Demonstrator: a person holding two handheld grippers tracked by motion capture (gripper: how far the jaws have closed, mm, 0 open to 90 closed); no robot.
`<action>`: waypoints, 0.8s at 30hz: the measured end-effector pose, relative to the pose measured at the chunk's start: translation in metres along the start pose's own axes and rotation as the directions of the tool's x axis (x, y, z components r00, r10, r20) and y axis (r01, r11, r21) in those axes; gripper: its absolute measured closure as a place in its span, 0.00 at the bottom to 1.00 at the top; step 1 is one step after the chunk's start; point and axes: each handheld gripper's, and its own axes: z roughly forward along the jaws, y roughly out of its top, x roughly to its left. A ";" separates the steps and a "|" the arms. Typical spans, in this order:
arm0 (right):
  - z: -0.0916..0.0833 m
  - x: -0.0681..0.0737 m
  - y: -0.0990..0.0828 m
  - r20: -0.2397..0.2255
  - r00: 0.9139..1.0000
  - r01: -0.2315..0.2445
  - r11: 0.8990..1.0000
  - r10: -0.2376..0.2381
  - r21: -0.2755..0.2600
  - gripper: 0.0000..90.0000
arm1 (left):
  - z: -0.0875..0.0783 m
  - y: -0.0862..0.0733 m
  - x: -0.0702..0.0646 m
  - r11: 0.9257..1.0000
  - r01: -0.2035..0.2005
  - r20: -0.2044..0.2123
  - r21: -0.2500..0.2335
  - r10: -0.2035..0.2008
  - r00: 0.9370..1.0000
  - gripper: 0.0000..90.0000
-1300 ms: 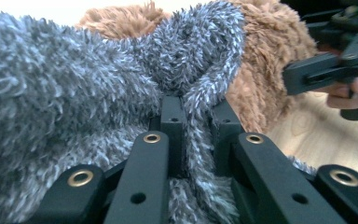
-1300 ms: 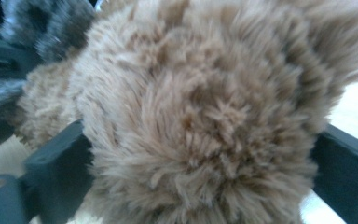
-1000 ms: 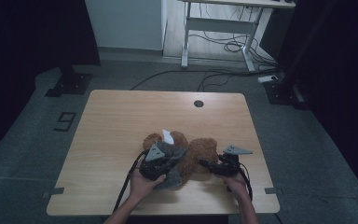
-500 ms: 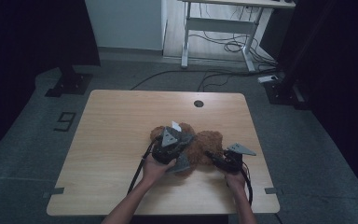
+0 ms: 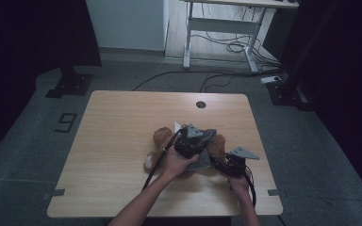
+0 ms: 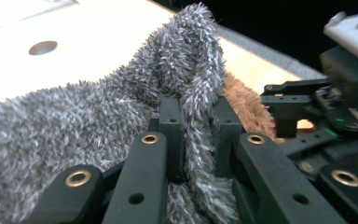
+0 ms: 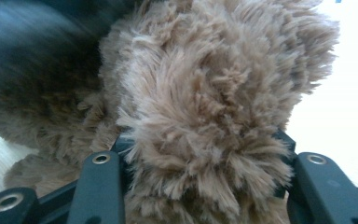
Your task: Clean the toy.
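A brown plush bear (image 5: 162, 137) lies on the wooden table (image 5: 122, 117) near its front middle. Part of it is covered by a grey fuzzy cloth (image 5: 201, 162). My left gripper (image 5: 202, 140) hovers over the bear; in the left gripper view its jaws (image 6: 196, 109) are shut on a fold of the grey cloth (image 6: 74, 126), lifting it. My right gripper (image 5: 220, 164) reaches in from the right. Its jaws (image 7: 200, 140) have just been closing and press on a thick brown plush limb (image 7: 205, 88). It also shows in the left gripper view, as the right gripper (image 6: 303, 107) beside brown fur (image 6: 247, 105).
A round cable hole (image 5: 201, 104) sits near the table's far edge. Black cables trail from both grippers toward the front edge. Beyond the table stand a white desk frame (image 5: 217, 28) and floor cables.
My left gripper has carried the grey cloth rightwards and a little upward across the bear. The right gripper has stayed by the bear's right side.
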 end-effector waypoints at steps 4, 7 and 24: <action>0.000 -0.002 -0.001 -0.004 1.000 -0.004 1.000 0.004 0.003 0.53 | 0.002 -0.015 0.012 0.999 0.048 -0.002 0.005 -0.048 0.999 0.87; 0.000 -0.002 -0.001 -0.015 1.000 -0.004 1.000 0.004 0.005 0.52 | -0.011 -0.026 0.024 0.997 0.073 0.001 -0.002 -0.073 0.997 0.87; -0.001 -0.003 -0.003 -0.021 1.000 -0.012 1.000 0.012 -0.003 0.53 | -0.067 -0.125 0.116 0.956 0.293 -0.152 0.010 -0.288 0.945 0.88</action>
